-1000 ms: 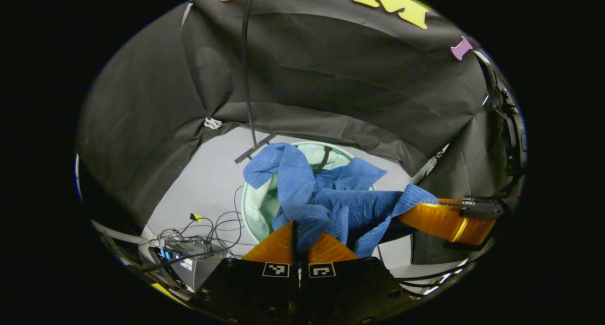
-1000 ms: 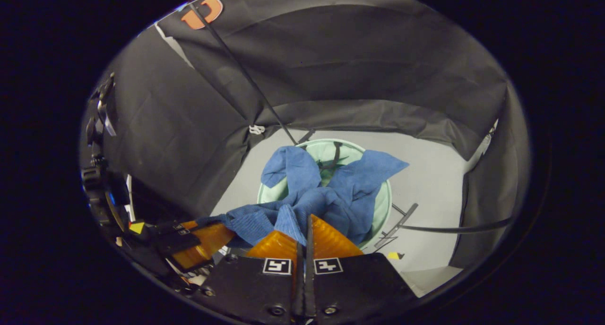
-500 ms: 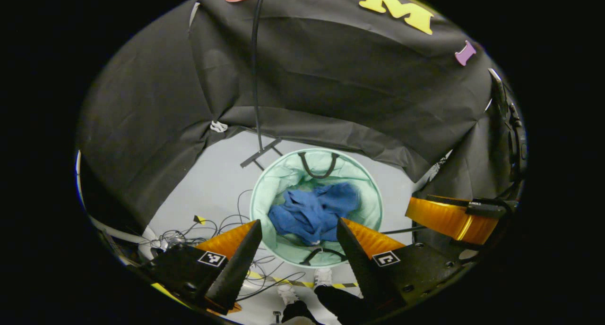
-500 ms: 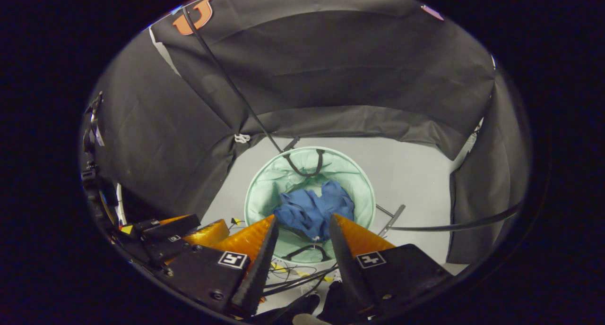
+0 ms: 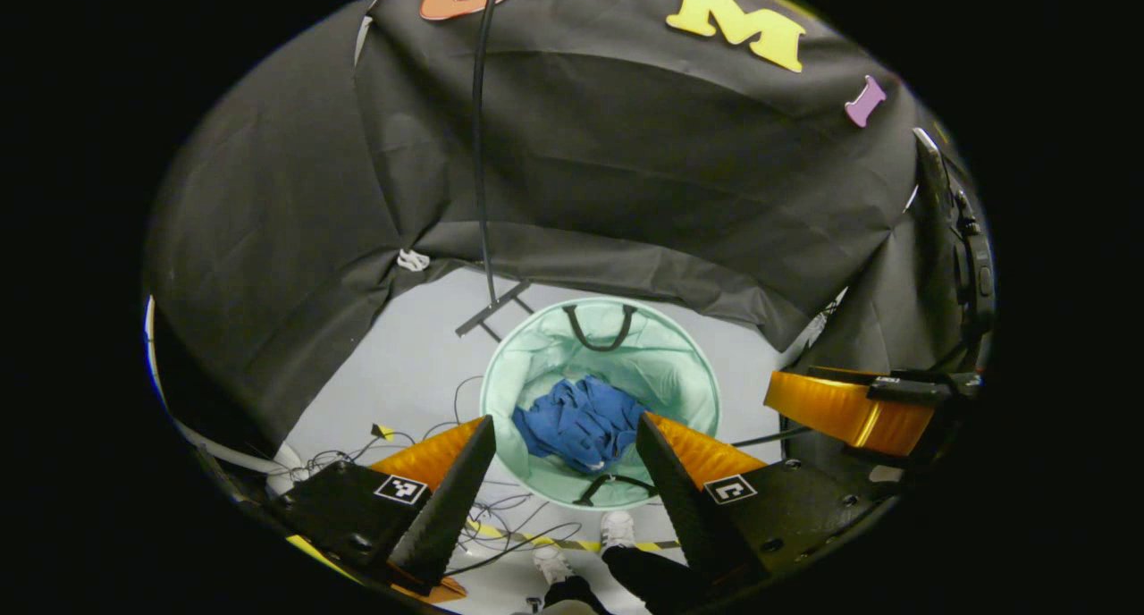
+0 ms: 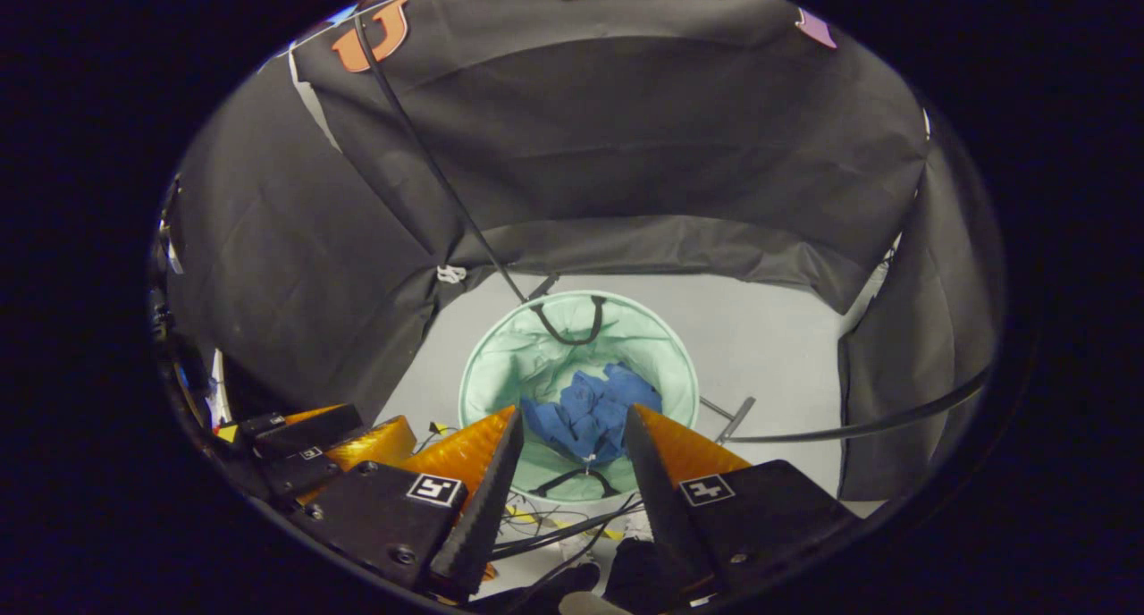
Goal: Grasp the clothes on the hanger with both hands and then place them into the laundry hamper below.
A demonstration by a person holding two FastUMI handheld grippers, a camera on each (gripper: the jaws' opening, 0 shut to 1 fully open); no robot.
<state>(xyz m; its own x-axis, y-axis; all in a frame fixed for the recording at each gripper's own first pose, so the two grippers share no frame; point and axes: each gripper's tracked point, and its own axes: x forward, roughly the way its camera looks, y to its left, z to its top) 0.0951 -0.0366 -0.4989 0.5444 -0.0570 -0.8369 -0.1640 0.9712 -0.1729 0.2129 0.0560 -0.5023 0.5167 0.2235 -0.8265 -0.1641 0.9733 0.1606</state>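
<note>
Below the left gripper, in the left gripper view, the blue clothes lie crumpled inside the green hamper on the grey floor; the jaws stand wide apart, holding nothing, and the right gripper's orange finger shows off to the side. A black stand rises beside the hamper, and cables trail near it. From the right gripper view, the right gripper hangs above the same hamper with jaws apart and empty — the clothes sit at its bottom, touching neither tool. By this showing the drop is made and the task looks finished, with nothing left but to draw back. The hanger itself is hard to make out, and the hamper's near rim is partly hidden behind the fingers — shoes peek in below
</note>
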